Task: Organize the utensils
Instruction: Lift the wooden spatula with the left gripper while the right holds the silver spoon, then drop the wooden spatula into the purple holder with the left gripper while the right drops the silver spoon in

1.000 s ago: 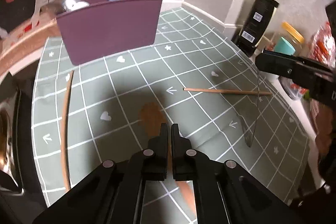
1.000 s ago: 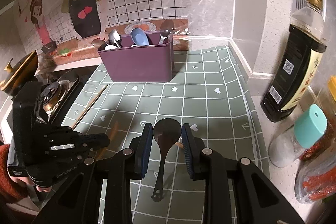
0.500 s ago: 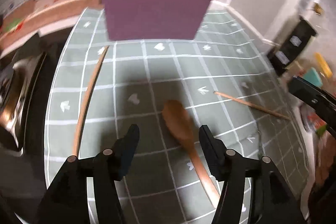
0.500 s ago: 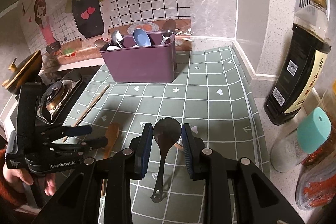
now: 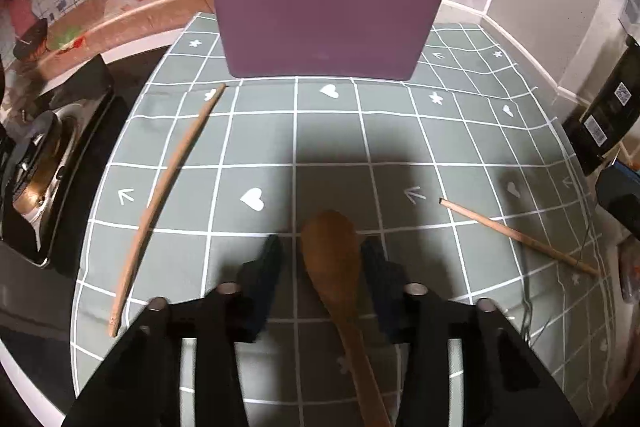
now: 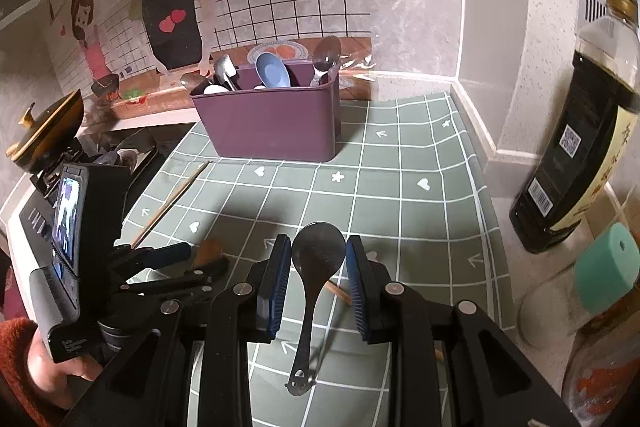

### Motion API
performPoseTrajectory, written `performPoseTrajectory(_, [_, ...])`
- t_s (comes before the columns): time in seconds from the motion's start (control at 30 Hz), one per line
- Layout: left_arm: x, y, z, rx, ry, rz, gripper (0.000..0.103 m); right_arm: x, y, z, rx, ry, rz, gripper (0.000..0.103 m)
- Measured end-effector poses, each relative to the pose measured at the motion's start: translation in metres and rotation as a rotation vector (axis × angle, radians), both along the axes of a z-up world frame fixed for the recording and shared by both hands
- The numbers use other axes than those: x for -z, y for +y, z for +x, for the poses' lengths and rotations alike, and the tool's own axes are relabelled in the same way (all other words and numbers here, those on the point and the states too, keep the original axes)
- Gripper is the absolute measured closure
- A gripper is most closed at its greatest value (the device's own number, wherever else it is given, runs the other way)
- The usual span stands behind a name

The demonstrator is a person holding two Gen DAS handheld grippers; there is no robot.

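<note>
Count them off: one wooden spoon (image 5: pixel 332 259), one metal spoon (image 6: pixel 316 267), two loose chopsticks on the mat, and one purple utensil holder (image 5: pixel 326 23) already carrying several spoons, a blue one among them. The left gripper (image 5: pixel 322 261) is closing now, its jaws straddling the wooden spoon's bowl; the right-hand pad looks right up against the bowl, the left-hand one is clearly off it, so no grip there. That spoon lies flat on the green checked mat (image 5: pixel 400 139) near the counter's front edge, handle running back under the gripper. Over on the right gripper (image 6: pixel 318 267), the metal spoon hangs bowl-up between the blue pads, handle dangling clear of the mat, clamped firmly. One chopstick (image 5: pixel 168 183) stretches along the mat's left edge, from the holder's front left corner toward the front; the other chopstick (image 5: pixel 516 235) lies toward the right edge. The holder stands at the back of the mat against a wall with a cartoon cooking mural and drawn tiles. A stove (image 6: pixel 120 151) with a pot sits off the counter's left end; a dark sauce bottle (image 6: pixel 576 155) and a teal-capped jar (image 6: pixel 600 271) stand at the right end.
</note>
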State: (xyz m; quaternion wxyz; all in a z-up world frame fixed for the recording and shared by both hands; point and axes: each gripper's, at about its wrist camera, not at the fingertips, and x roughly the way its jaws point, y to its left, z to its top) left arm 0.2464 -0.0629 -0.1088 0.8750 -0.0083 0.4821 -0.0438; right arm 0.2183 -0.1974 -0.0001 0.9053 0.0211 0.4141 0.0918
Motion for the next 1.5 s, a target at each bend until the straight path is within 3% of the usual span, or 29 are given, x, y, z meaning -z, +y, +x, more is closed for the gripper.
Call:
performPoseTrajectory(0.13, [-0.007,0.009,-0.006,0.005,-0.039,-0.073,0.071,0.0,0.001,0.001,-0.015,-0.005,0.002,0.077])
performPoseTrajectory(0.37, [-0.048,0.034,-0.021,0.025,-0.189,-0.175,0.071,-0.006,0.005,0.0,-0.021,-0.036,-0.016,0.077])
performPoseTrajectory(0.63, [-0.101,0.049,-0.027,0.043,-0.34,-0.156,0.071,-0.023,0.009,0.003,-0.002,-0.076,-0.013,0.077])
performPoseTrajectory(0.77, [-0.159,0.058,-0.015,0.063,-0.477,-0.173,0.071,-0.062,0.01,0.009,0.007,-0.171,-0.018,0.078])
performPoseTrajectory(0.93, [-0.245,0.068,0.013,0.056,-0.701,-0.203,0.071,-0.157,0.011,0.036,0.014,-0.383,-0.012,0.078])
performPoseTrajectory(1.03, [-0.27,0.069,0.032,0.05,-0.793,-0.191,0.071,-0.194,0.011,0.059,0.035,-0.482,-0.01,0.077])
performPoseTrajectory(1.13, [-0.27,0.071,0.064,0.039,-0.811,-0.205,0.071,-0.205,0.014,0.087,0.032,-0.488,0.016,0.077])
performPoseTrajectory(1.23, [-0.255,0.069,0.094,0.033,-0.797,-0.189,0.071,-0.194,0.02,0.117,0.039,-0.481,0.005,0.077])
performPoseTrajectory(1.5, [-0.182,0.067,0.156,0.006,-0.66,-0.158,0.072,-0.112,0.035,0.189,0.023,-0.327,0.024,0.077])
